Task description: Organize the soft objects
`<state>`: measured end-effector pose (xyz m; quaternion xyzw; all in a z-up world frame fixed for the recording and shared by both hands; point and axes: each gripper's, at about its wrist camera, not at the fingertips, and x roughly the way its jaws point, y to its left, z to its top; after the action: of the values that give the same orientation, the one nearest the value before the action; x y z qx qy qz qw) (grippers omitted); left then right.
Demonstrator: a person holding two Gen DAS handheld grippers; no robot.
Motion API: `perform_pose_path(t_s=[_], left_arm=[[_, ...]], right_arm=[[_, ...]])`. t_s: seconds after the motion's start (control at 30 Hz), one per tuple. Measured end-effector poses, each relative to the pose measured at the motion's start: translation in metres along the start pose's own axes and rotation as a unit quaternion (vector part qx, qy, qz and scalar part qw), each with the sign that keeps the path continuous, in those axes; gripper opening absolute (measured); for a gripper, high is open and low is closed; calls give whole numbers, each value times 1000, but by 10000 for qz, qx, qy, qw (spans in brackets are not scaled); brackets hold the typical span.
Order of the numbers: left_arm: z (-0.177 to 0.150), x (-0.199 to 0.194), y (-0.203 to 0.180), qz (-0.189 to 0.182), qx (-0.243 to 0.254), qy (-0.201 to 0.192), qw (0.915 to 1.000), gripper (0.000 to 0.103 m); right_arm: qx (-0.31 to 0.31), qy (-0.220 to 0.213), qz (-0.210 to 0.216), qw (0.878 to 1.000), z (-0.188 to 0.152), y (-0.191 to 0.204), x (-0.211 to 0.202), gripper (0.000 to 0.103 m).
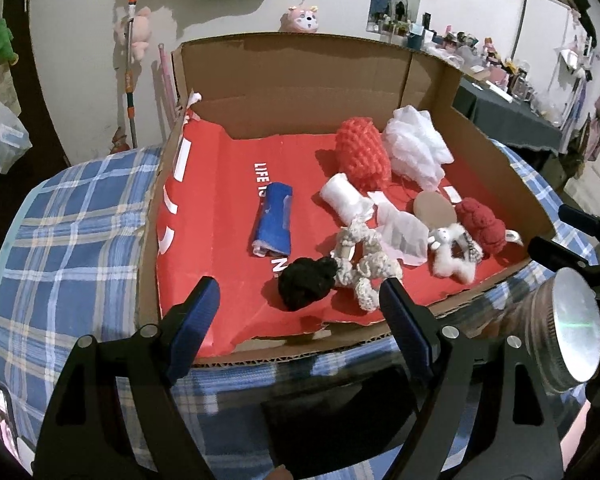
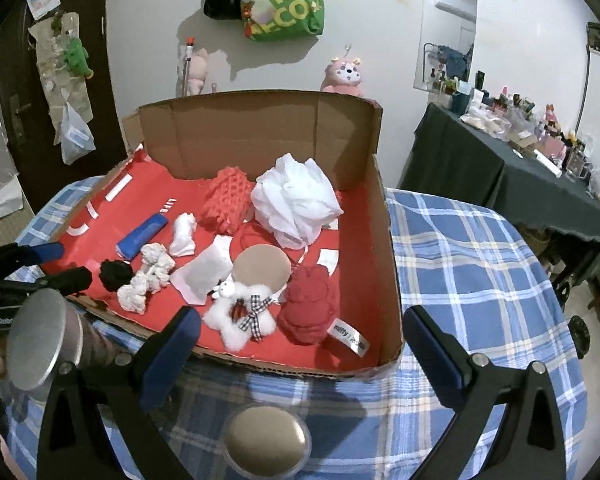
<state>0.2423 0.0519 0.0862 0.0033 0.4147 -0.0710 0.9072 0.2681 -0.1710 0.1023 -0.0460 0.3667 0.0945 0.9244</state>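
Blue-padded left claw (image 1: 296, 304) and right claw (image 2: 300, 332) both gape wide and empty above the desk's (image 2: 480, 280) near edge. Just beyond, the box (image 2: 384, 240) holds the soft things: black pom (image 1: 306, 284) nearest, white plush (image 2: 240, 320), red knit (image 1: 362, 152) farthest

A shallow cardboard box (image 1: 292, 76) on a blue plaid cloth (image 1: 68, 216) stands open at the top, its low front edge allowing entry while tall back and side walls block those approaches. Bare red lining (image 1: 216, 200) left of a blue roll (image 1: 273, 219) offers open floor. Soft items crowd the right half, from a black pompom (image 1: 306, 283) to white mesh (image 1: 416, 146).
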Motion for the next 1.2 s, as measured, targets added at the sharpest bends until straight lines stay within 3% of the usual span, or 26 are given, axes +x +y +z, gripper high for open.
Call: perform_pose_path(t_s=[0.53,1.2], left_arm=[[-9,10,6,35,-205,107,9997,82],[-6,14,2,103,-98,179,9997,82]], right_arm=[[-51,-51,-142,9999,-9,5,10,103],[-5,12,-129,9999,-7,5,19,103]])
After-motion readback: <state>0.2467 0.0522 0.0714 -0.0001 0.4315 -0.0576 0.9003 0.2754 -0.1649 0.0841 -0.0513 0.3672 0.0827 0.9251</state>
